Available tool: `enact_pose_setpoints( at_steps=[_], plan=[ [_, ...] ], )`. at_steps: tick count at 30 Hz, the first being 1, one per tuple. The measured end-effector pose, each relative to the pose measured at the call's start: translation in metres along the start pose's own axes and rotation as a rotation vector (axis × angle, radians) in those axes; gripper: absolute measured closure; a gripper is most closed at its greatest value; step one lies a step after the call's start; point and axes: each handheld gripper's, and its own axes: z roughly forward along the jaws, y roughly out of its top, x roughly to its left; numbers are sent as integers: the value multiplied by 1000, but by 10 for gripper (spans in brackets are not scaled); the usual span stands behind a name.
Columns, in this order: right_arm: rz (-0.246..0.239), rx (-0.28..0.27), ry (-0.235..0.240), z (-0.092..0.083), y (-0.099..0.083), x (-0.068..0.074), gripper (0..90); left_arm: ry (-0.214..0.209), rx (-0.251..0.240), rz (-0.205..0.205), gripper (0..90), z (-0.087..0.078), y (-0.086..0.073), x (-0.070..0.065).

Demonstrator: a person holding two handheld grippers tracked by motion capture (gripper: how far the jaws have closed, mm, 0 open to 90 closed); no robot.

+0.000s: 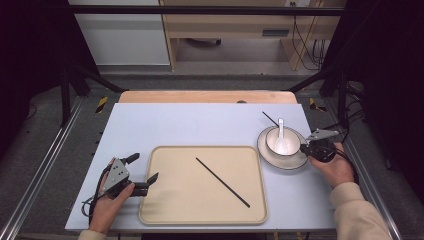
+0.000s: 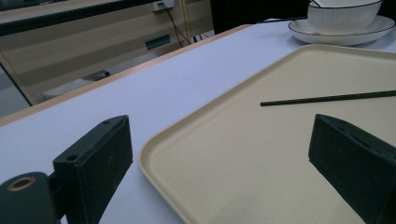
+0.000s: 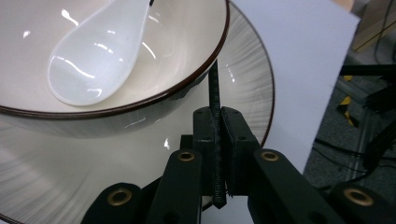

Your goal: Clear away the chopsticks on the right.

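High view: left claw [image 1: 145, 173] wide over tray [image 1: 150, 210] edge; right claw [image 3: 215, 122] pinches chopstick [image 3: 214, 93] beside bowl [image 1: 272, 134].

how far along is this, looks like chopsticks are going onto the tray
Roughly halfway, if that is the goal. Done: one chopstick lies on the tray. In hand: the right gripper is shut on the second chopstick beside the bowl. Left: carrying it to the tray; the spoon sits in the bowl. The left gripper is open, holding nothing.
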Motion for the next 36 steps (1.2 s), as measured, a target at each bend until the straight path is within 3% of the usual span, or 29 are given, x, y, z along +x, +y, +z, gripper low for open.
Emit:
enact_pose_setpoints(
  at_steps=[2, 6, 9, 12, 15, 18, 19, 20, 24, 28, 31, 33, 36],
  plan=[
    [1, -5, -10, -2, 0, 1, 852, 2, -2, 3, 62, 0, 0, 0],
    [67, -74, -131, -26, 1, 2, 852, 7, -4, 0, 62, -2, 1, 1],
    [97, -126, -167, -46, 3, 6, 852, 6, -3, 2, 62, -1, 0, 1],
    [68, -162, -191, -66, 9, 20, 852, 5, -3, 5, 62, -1, 1, 0],
    [41, -223, -213, -88, 17, 45, 851, 6, -6, 5, 62, -1, 1, 0],
    [18, -254, -186, -102, 23, 74, 852, 3, -4, 7, 62, -1, 2, -2],
    [18, -254, -186, -102, 23, 74, 852, 3, -4, 7, 62, -1, 2, -2],
    [6, -262, -135, -105, 25, 98, 852, 5, -5, 10, 62, -2, 2, -2],
    [-26, -234, -55, -100, 25, 134, 852, 7, -10, 9, 62, -3, 3, -2],
    [-52, -212, 21, -88, 26, 159, 851, 19, -25, 15, 67, -5, 5, -3],
    [-58, -191, 65, -81, 26, 170, 851, 24, -31, 12, 68, -6, 5, -2],
    [-55, -188, 84, -78, 26, 173, 851, 24, -29, 12, 68, -6, 5, -2],
    [-33, -164, 156, -66, 21, 185, 852, 21, -27, 8, 68, -6, 5, -2]
  ],
)
